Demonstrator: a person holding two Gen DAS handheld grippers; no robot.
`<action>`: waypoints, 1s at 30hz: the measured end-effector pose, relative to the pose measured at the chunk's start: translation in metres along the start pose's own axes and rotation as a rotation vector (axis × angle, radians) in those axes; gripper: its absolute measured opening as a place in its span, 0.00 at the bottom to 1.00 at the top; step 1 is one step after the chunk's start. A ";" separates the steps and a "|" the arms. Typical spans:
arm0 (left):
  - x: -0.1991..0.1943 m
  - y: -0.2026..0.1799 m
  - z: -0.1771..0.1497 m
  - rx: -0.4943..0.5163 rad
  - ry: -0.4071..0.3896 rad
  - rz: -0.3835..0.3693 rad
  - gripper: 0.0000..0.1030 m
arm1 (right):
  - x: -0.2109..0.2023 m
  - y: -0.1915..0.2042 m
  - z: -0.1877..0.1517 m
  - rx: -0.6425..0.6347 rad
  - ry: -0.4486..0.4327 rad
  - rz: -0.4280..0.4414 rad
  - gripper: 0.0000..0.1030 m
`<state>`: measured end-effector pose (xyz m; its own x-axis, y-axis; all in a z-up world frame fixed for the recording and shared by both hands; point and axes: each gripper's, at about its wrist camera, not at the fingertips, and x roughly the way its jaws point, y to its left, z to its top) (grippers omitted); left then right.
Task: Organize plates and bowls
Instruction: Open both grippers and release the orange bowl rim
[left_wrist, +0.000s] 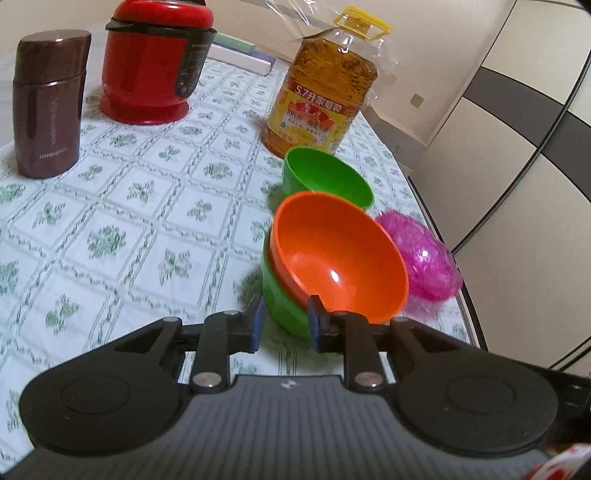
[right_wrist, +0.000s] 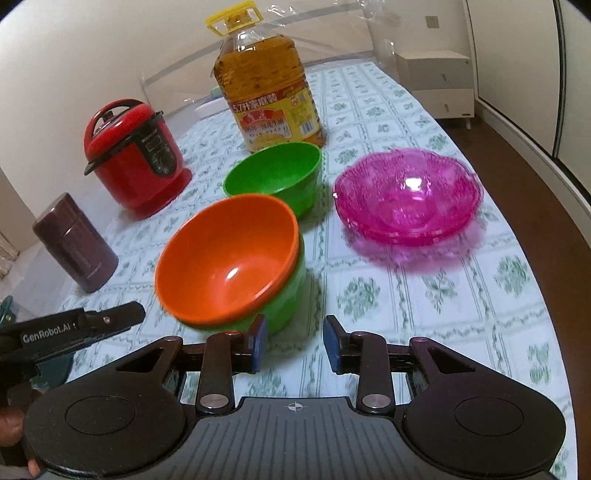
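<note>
The light is soft and even indoor light, rather dim, with a slightly purple tint, and it makes one small white glare spot inside the orange bowl (left_wrist: 338, 258) and a bigger one in the pink glass bowl (right_wrist: 408, 195). Shadows on the tablecloth (left_wrist: 129, 221) are weak and sit close under the bowls. Both fisheye views bend the tabletop edge and walls strongly, the corners go black, and fine detail is a little blurred and grainy.

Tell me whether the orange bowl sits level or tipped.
Tipped. The orange bowl is nested in a green bowl, its rim slanting toward the cameras in both views.
</note>
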<state>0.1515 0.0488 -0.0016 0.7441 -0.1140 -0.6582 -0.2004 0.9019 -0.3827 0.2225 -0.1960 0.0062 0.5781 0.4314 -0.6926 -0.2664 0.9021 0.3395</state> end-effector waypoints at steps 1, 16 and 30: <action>-0.001 0.000 -0.004 0.002 0.007 0.001 0.21 | -0.002 0.000 -0.003 -0.002 0.005 0.000 0.33; -0.009 -0.001 -0.029 0.043 0.049 0.023 0.24 | -0.013 0.007 -0.026 -0.016 0.036 -0.002 0.33; -0.004 0.005 0.019 0.075 0.020 -0.023 0.30 | -0.015 -0.011 0.006 0.037 -0.001 -0.031 0.33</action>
<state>0.1593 0.0616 0.0111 0.7347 -0.1428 -0.6632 -0.1347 0.9274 -0.3489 0.2217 -0.2129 0.0171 0.5860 0.4033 -0.7028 -0.2200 0.9139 0.3411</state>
